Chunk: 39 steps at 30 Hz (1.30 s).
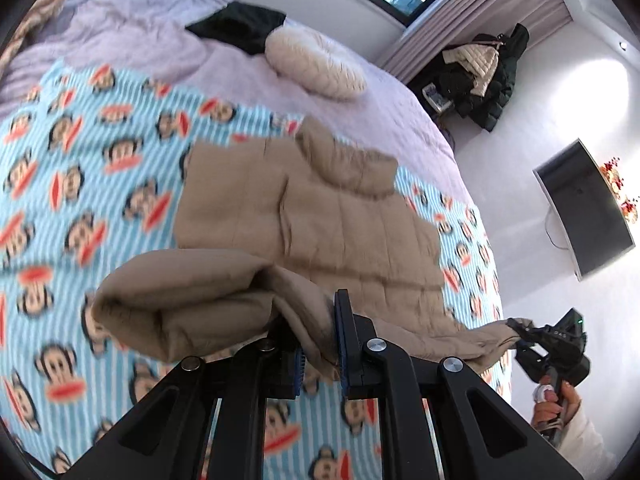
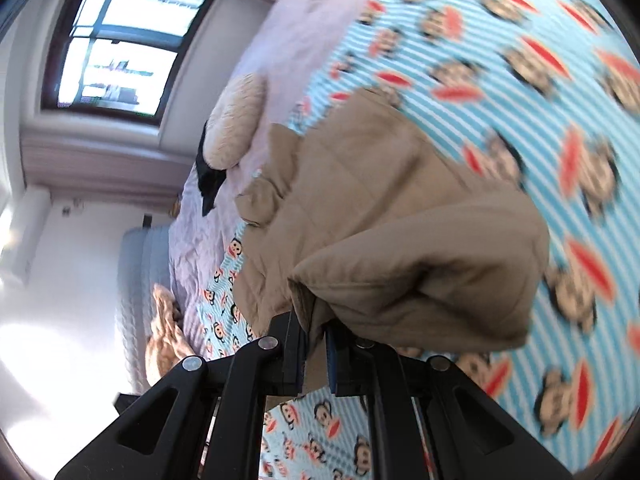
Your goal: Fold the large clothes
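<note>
A tan quilted puffer jacket (image 1: 328,216) lies on the bed, its collar toward the far side. My left gripper (image 1: 318,328) is shut on the jacket's near hem and lifts it, so the fabric bunches and droops to the left. My right gripper (image 1: 520,330) shows at the right of the left wrist view, shut on the other end of the hem above the bed's edge. In the right wrist view the right gripper (image 2: 316,332) pinches the same jacket (image 2: 360,184), with a lifted fold hanging to the right.
The bed carries a blue striped monkey-print blanket (image 1: 100,184) and a lilac quilt (image 1: 152,28). A cream round cushion (image 1: 316,60) and a black garment (image 1: 236,24) lie at the far end. A wall TV (image 1: 588,208) and piled coats (image 1: 484,72) stand beyond the bed.
</note>
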Tool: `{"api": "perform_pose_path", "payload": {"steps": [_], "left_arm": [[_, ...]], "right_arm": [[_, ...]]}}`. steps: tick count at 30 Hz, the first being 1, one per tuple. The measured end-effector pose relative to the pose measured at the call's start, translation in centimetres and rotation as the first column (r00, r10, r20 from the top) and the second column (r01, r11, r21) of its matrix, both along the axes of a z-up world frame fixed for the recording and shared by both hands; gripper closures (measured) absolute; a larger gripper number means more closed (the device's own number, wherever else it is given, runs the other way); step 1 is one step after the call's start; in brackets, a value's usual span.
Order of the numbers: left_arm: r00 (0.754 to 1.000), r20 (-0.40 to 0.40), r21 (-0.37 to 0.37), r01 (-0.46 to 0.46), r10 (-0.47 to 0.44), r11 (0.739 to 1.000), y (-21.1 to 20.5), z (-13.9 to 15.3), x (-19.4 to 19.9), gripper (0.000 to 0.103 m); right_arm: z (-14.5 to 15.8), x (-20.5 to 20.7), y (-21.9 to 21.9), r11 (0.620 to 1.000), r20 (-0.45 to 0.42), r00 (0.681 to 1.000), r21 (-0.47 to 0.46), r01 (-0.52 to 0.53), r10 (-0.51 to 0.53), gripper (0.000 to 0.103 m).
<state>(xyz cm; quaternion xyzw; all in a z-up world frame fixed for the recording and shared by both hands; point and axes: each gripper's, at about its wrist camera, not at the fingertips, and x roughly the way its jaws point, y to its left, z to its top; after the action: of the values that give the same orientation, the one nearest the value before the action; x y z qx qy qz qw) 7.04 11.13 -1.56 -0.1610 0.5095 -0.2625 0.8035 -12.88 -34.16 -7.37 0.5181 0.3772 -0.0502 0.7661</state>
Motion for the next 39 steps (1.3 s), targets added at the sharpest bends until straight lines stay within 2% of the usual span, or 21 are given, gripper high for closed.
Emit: {"api": "perform_pose_path", "payload": {"steps": [5, 8, 12, 15, 22, 26, 29, 30, 31, 32, 33, 35, 37, 39], "left_arm": [[0.996, 0.045, 0.043, -0.075, 0.073, 0.996, -2.3, 1.5, 5.2, 0.089], [0.991, 0.072, 0.108, -0.123, 0.116, 0.986, -3.9, 1.1, 8.5, 0.089], [0.985, 0.083, 0.192, -0.166, 0.152, 0.967, -6.1, -1.8, 12.9, 0.089], [0.984, 0.079, 0.214, -0.176, 0.162, 0.961, -7.4, -4.5, 15.5, 0.089], [0.979, 0.015, 0.225, -0.204, 0.205, 0.953, -9.0, -11.9, 20.9, 0.088], [0.982, 0.047, 0.257, -0.190, 0.184, 0.948, -9.9, -13.8, 22.0, 0.088], [0.979, 0.121, 0.305, -0.193, 0.163, 0.933, -10.5, -13.8, 21.9, 0.071], [0.976, 0.145, 0.319, -0.199, 0.160, 0.926, -10.5, -13.4, 21.8, 0.057], [0.972, 0.169, 0.331, -0.209, 0.160, 0.920, -10.3, -12.9, 21.6, 0.035], [0.966, 0.201, 0.336, -0.226, 0.165, 0.914, -10.1, -12.2, 21.3, 0.026], [0.960, 0.228, 0.334, -0.235, 0.164, 0.913, -9.7, -11.4, 20.9, 0.022], [0.960, 0.244, 0.324, -0.216, 0.139, 0.921, -9.3, -9.9, 20.3, 0.022], [0.964, 0.245, 0.304, -0.179, 0.105, 0.936, -9.2, -8.5, 19.3, 0.022], [0.972, 0.232, 0.295, -0.116, 0.047, 0.949, -9.9, -8.0, 18.5, 0.022]], "right_arm": [[2.4, 7.1, -2.6, 0.993, 0.027, 0.994, -0.059, -0.102, 0.104, 0.094], [2.5, 11.7, -4.0, 0.982, 0.022, 0.986, -0.095, -0.163, 0.166, 0.094], [0.2, 17.6, -5.3, 0.968, -0.026, 0.979, -0.148, -0.205, 0.203, 0.094], [-2.2, 20.8, -5.9, 0.963, -0.061, 0.980, -0.181, -0.199, 0.191, 0.094], [-8.9, 24.3, -7.4, 0.983, -0.105, 0.989, -0.139, -0.118, 0.104, 0.094], [-11.2, 25.5, -7.5, 0.983, -0.105, 0.989, -0.145, -0.115, 0.100, 0.094], [-12.2, 26.0, -7.6, 0.984, -0.100, 0.991, -0.147, -0.105, 0.090, 0.094], [-12.2, 26.1, -7.6, 0.985, -0.096, 0.992, -0.143, -0.100, 0.086, 0.094], [-12.1, 26.2, -7.7, 0.985, -0.094, 0.992, -0.139, -0.102, 0.089, 0.094], [-11.9, 26.4, -7.7, 0.984, -0.102, 0.990, -0.137, -0.113, 0.100, 0.093], [-11.5, 26.5, -7.7, 0.983, -0.117, 0.987, -0.137, -0.126, 0.110, 0.092], [-10.3, 26.7, -7.6, 0.978, -0.132, 0.983, -0.152, -0.146, 0.126, 0.084], [-8.2, 26.3, -6.8, 0.963, -0.117, 0.981, -0.206, -0.175, 0.153, 0.048], [-6.1, 25.7, -5.2, 0.932, -0.091, 0.974, -0.285, -0.224, 0.206, 0.049]]}}
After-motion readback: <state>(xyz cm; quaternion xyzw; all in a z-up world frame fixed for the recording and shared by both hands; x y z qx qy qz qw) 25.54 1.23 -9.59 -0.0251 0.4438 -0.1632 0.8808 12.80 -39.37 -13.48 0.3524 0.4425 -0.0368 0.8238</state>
